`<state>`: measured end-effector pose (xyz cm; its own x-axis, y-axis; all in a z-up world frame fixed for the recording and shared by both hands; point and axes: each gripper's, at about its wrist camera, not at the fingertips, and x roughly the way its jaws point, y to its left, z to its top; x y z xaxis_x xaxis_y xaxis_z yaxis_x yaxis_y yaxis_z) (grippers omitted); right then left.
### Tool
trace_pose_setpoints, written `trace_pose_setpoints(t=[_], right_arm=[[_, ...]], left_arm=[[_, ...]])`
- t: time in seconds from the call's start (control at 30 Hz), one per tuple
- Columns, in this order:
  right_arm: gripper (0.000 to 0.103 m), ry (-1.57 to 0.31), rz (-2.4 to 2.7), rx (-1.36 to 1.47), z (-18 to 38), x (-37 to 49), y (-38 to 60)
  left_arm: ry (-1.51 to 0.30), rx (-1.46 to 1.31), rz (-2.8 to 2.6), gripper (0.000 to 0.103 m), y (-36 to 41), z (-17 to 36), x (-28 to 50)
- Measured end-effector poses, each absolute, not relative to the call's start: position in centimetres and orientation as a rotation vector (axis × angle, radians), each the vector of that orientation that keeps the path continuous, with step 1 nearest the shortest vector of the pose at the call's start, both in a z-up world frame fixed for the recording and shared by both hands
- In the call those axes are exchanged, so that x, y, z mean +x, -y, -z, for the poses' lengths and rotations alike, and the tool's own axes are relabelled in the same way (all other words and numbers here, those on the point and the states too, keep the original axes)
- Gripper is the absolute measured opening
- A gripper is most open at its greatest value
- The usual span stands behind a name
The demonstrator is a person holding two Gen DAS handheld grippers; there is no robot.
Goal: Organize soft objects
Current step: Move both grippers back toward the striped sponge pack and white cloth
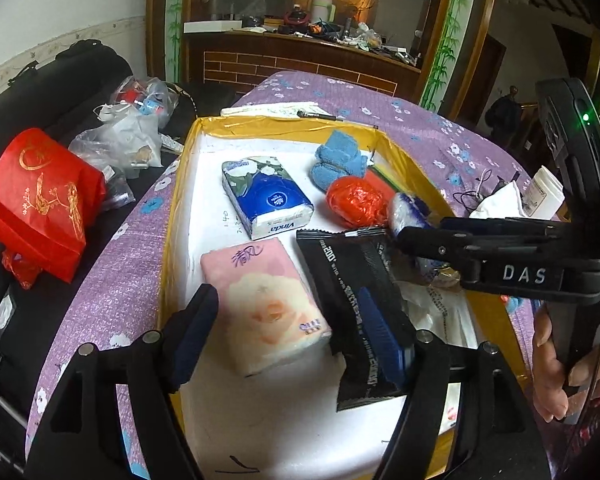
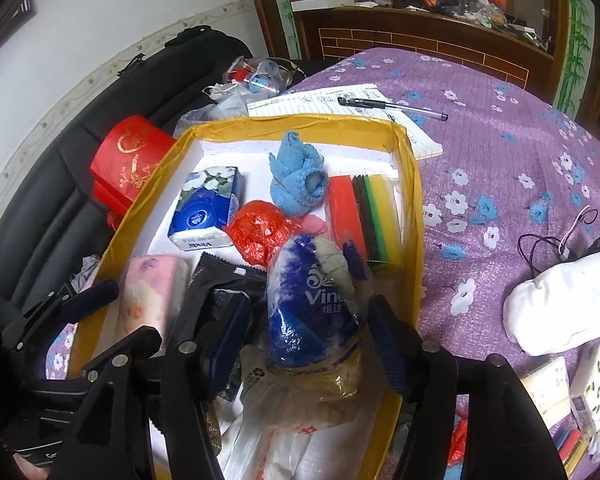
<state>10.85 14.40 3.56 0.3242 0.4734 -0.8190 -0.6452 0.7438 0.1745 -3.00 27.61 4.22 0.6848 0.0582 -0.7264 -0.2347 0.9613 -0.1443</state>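
A yellow-walled tray (image 1: 172,240) (image 2: 416,216) on the purple floral cloth holds a blue Vinda tissue pack (image 1: 266,198) (image 2: 206,208), a pink tissue pack (image 1: 268,304) (image 2: 148,296), a black wipes packet (image 1: 352,292) (image 2: 216,280), a red bag ball (image 1: 352,200) (image 2: 260,228), a blue towel (image 1: 340,160) (image 2: 300,176) and coloured sponges (image 2: 364,216). My left gripper (image 1: 296,332) is open, its fingers straddling the pink pack and the black packet. My right gripper (image 2: 304,336) (image 1: 400,236) is shut on a blue-and-white Vinda plastic bundle (image 2: 316,300) over the tray's right side.
A white cloth (image 2: 564,308), cables (image 2: 540,248), small tissue packs (image 2: 592,392) and a notepad with pen (image 2: 392,106) lie on the cloth outside the tray. A red gift bag (image 1: 40,204) and plastic bags (image 1: 128,136) sit on the black sofa at left.
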Motion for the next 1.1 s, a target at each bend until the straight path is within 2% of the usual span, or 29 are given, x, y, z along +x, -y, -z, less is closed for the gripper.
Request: trace_pose_setpoints(t=[0.17, 0.27, 0.43, 0.63, 0.83, 1.0, 1.1], right_arm=[[0.069, -0.961, -0.762, -0.148, -5.4, 10.3, -12.9], [0.07, -0.86, -0.742, -0.121, -7.8, 9.1, -10.6], [0.101, -0.692, -0.655, -0.132, -11.1, 7.1, -5.1], [0.102, -0.687, -0.559, -0.08, -12.4, 8.6, 4.3], [0.102, -0.708, -0.518, 0.159, -10.3, 10.5, 14.3], [0.102, -0.655, -0.488, 0.163, -8.5, 11.1, 17.2], [0.102, -0.685, -0.471, 0.169, -7.4, 11.9, 18.2]], left_arm=[[-0.699, -0.221, -0.175, 0.073, -26.7, -5.9, -4.3], [-0.625, -0.176, -0.205, 0.075, -25.7, -6.6, -4.6], [-0.613, -0.13, -0.142, 0.075, -23.9, -6.0, -3.6], [-0.668, -0.107, -0.195, 0.075, -24.1, -4.8, -2.6], [-0.703, -0.071, -0.224, 0.075, -23.6, -4.4, -3.7], [-0.633, -0.06, -0.216, 0.075, -22.0, -7.0, -5.1], [-0.604, -0.022, -0.149, 0.075, -19.2, -8.9, -5.3]])
